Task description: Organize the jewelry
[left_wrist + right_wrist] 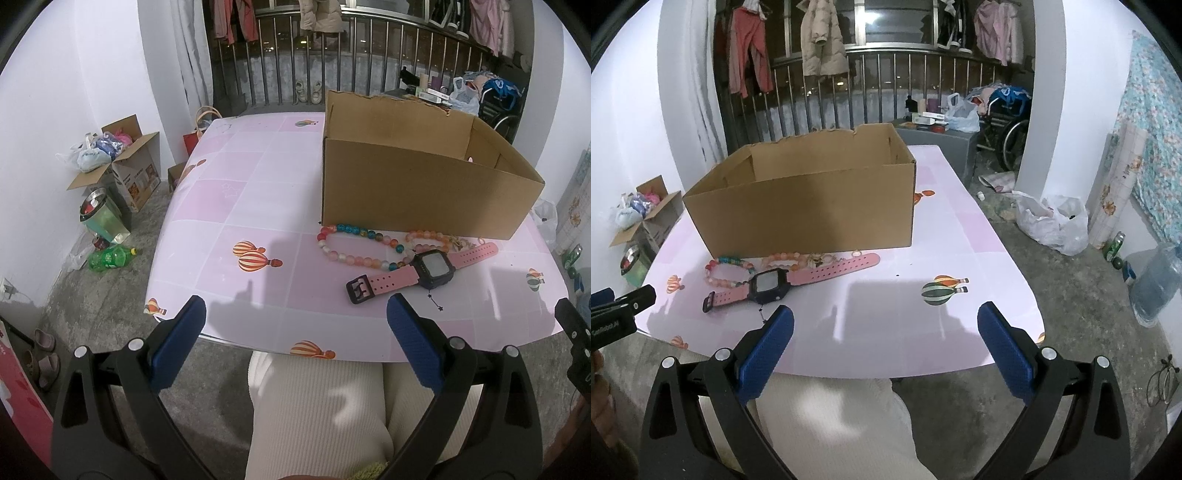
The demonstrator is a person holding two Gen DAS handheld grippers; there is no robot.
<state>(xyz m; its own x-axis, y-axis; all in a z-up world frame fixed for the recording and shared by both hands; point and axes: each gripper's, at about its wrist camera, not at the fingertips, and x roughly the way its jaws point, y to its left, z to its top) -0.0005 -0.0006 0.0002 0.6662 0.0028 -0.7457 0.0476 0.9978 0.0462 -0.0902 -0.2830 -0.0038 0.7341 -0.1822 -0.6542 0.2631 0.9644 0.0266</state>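
Left gripper (295, 317): nearest the left wrist camera; its two blue-padded fingers stand wide apart with nothing between them, hovering over the near edge of the table, above the lap of a seated person in pale ribbed trousers (317, 413).
Right gripper (885, 325): likewise spread wide and empty, held over the near edge of the table, to the right of the jewelry.
Table (229, 206): covered in a pink checked cloth printed with hot-air balloons.
Watch (421, 271): pink strap, dark square face, lying flat and unbuckled near the front of the table; closest jewelry item to both grippers.
Long bead strand (354, 245): a loop of pink, orange and blue-green beads, lying just behind the watch; it touches or passes under the watch face, though which is hard to tell.
Short bead bracelet (428, 238): peach beads with a small gold charm, beside the strap, close against the box front.
Cardboard box (413, 184): open-topped, just behind the jewelry; its floor is hidden from both views, so its contents cannot be told.
Step in hand: probably the first pick, with nothing yet lifted.
Doing it well: likely take the watch first, pinching across the narrow strap near the face, not the wide case; lift straight up so beads are not dragged, and clear the box wall before releasing.
Pose: both grippers tilt down toward the table, side by side, well apart from the jewelry.
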